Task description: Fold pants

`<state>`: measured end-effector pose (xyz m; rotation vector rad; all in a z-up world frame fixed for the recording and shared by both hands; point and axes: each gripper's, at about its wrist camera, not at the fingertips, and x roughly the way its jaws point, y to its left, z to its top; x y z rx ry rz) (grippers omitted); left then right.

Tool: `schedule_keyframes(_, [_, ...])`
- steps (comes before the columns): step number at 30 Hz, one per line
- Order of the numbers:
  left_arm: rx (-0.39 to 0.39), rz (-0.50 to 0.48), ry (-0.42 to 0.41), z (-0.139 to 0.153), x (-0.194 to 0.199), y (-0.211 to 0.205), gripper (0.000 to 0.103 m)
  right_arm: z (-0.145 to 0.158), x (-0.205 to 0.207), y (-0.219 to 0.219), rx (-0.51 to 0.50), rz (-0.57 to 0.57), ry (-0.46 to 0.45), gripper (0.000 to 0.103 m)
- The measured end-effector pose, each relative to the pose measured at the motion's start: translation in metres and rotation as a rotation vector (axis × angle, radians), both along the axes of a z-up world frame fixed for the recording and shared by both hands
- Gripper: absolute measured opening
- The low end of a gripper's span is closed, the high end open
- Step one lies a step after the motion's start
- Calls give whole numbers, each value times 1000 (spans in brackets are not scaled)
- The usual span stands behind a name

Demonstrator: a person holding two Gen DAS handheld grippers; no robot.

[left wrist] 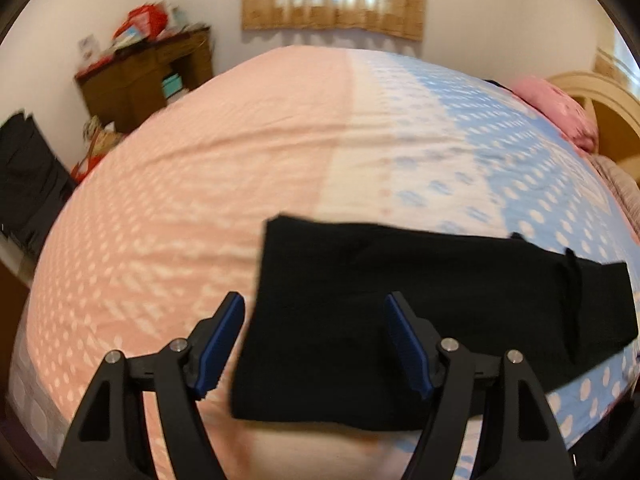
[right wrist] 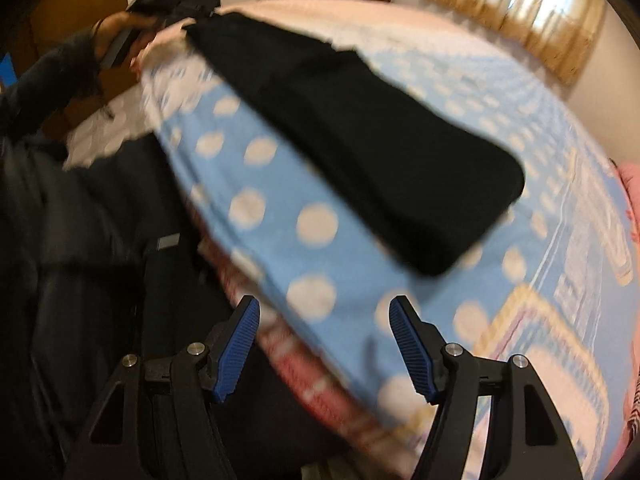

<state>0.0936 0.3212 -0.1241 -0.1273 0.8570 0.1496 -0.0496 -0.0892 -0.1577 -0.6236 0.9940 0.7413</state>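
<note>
The black pants (left wrist: 460,288) lie folded into a long band across the near part of the bed, partly on pink and partly on blue sheet (left wrist: 200,168). My left gripper (left wrist: 315,300) hovers open over the band's left end; the cloth shows between the blue pads, but they do not press it. In the right wrist view the pants (right wrist: 360,140) stretch from upper left to a rounded end at the right. My right gripper (right wrist: 326,302) is open over the bed's near edge, short of that end, holding nothing. A hand (right wrist: 116,28) with the other gripper sits at the band's far end.
The bed cover is pink on the left and blue with white dots (right wrist: 280,184) on the right. A cluttered wooden desk (left wrist: 152,76) stands beyond the bed, a curtain (left wrist: 332,0) behind it. A pink pillow (left wrist: 560,108) and a headboard (left wrist: 608,96) lie right. The person's dark clothes (right wrist: 80,240) fill the left.
</note>
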Motion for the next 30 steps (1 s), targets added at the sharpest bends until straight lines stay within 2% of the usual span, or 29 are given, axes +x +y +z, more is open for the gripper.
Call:
schedule_keyframes(4, [-58, 21, 18, -20, 7, 11, 75, 0, -9, -2, 36, 15, 39, 69])
schedule_keyframes(8, [-71, 13, 0, -24, 12, 12, 76, 17, -1, 7, 87, 20, -9, 69])
schedule_keyframes(11, [-62, -15, 16, -24, 16, 11, 79, 32, 15, 18, 122, 18, -85, 69])
schedule_keyframes(15, [-32, -37, 19, -26, 15, 9, 79, 43, 57, 35, 219, -82, -142, 69])
schedule_keyframes(18, [-24, -72, 14, -26, 14, 1, 73, 43, 87, 53, 294, -164, -126, 69])
schedule_keyframes(20, [-10, -77, 14, -26, 13, -1, 72, 41, 101, 65, 330, -193, -106, 69])
schedule_keyframes(24, [-42, -67, 3, -24, 12, 4, 73, 33, 127, 92, 427, -216, -39, 69])
schedule_keyframes(27, [-43, -57, 3, -22, 10, 5, 73, 30, 142, 109, 481, -236, -27, 69])
schedule_keyframes(30, [-55, -43, -7, -22, 8, 9, 73, 22, 154, 124, 501, -256, 7, 69])
